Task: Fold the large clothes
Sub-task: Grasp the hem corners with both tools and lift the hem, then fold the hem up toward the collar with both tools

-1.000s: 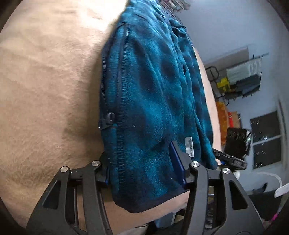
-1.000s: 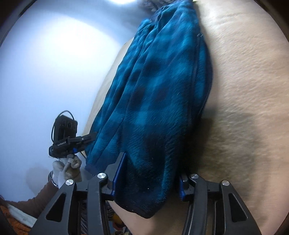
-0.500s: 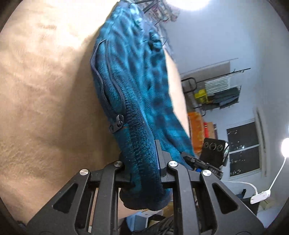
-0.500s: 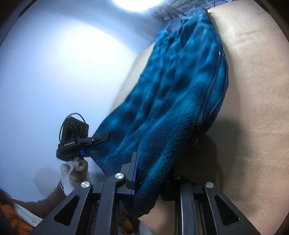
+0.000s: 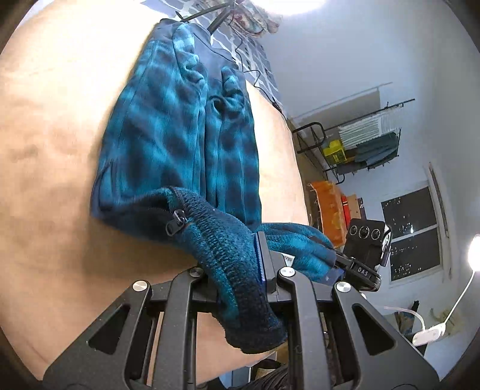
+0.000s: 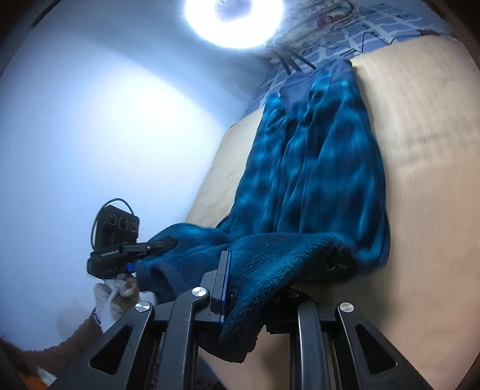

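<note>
1. A blue plaid fleece jacket (image 5: 180, 144) lies lengthwise on a tan bed cover (image 5: 54, 156); its far end reaches towards the patterned blue bedding (image 6: 375, 42) at the head of the bed, while its near hem is raised off the cover.
2. The left gripper (image 5: 237, 279) is clamped on the near hem at the zipper side; its jaws have just been closing, and thick fleece fills the space between them; the zipper pull (image 5: 177, 222) hangs just beyond the fingers, on the raised fold.
3. The right gripper (image 6: 255, 288) is likewise clamped on the hem's other corner; its jaws have just been closing too, with dark fleece bunched between them and a flap drooping below the blue pad of one finger.
4. Between the two grips the hem runs as a lifted ridge – the rest of the jacket slopes from it down onto the cover.
5. From the right wrist view the left gripper (image 6: 150, 246) shows with the person's gloved hand (image 6: 111, 294) under it and a brown sleeve (image 6: 69, 342) below; from the left wrist view the right gripper (image 5: 339, 267) shows biting the fabric.
6. Beyond the bed's edge – a metal rack (image 5: 360, 144) with folded items, a dark window (image 5: 411, 231) and a white wall (image 6: 90, 135) under a bright ceiling lamp (image 6: 234, 18).
</note>
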